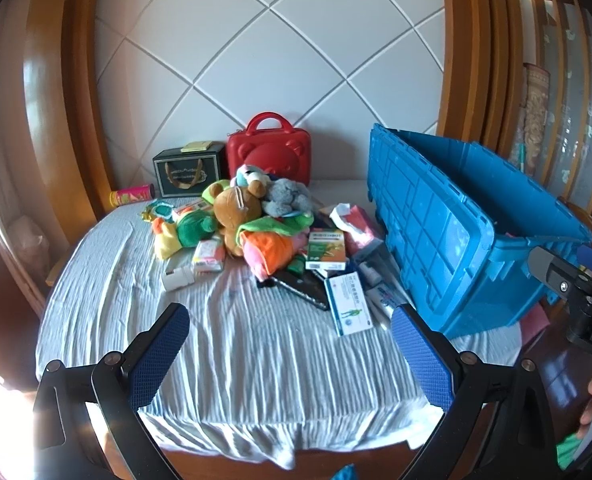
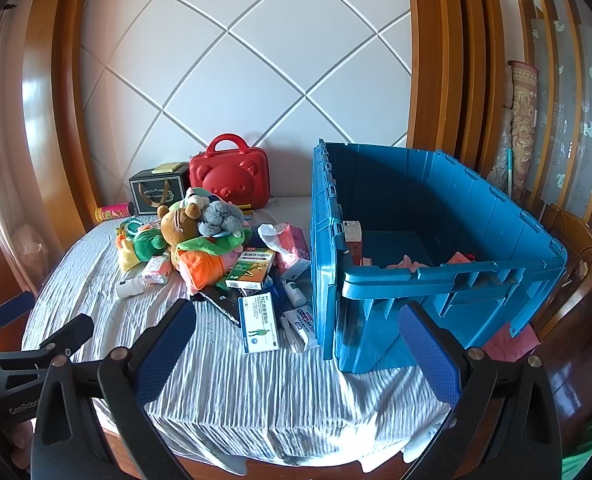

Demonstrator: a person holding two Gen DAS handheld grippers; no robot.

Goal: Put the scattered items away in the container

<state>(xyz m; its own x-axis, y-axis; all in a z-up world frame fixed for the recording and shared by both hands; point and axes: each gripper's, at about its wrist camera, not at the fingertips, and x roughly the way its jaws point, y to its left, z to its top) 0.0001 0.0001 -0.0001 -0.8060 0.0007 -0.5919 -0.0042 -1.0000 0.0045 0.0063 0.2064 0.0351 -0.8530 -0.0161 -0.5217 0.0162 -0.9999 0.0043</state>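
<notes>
Both hand-held grippers, left point(image 1: 290, 354) and right point(image 2: 297, 350), hang wide open and empty above the bed point(image 1: 236, 340). The toys point(image 1: 236, 216) and boxes point(image 1: 325, 250) lie heaped mid-bed, just left of the blue crate point(image 2: 435, 280), which already holds a few things.

Black tongs point(image 1: 290, 352), blue textured pads point(image 1: 158, 360), brass screws

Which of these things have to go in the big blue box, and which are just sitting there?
For the job:
- blue box
- brown teddy bear
- grey plush
- green medicine box
- blue-and-white medicine box
- white bottle

Probably just sitting there:
- red bear case
- black gift box
- pink tube
</notes>
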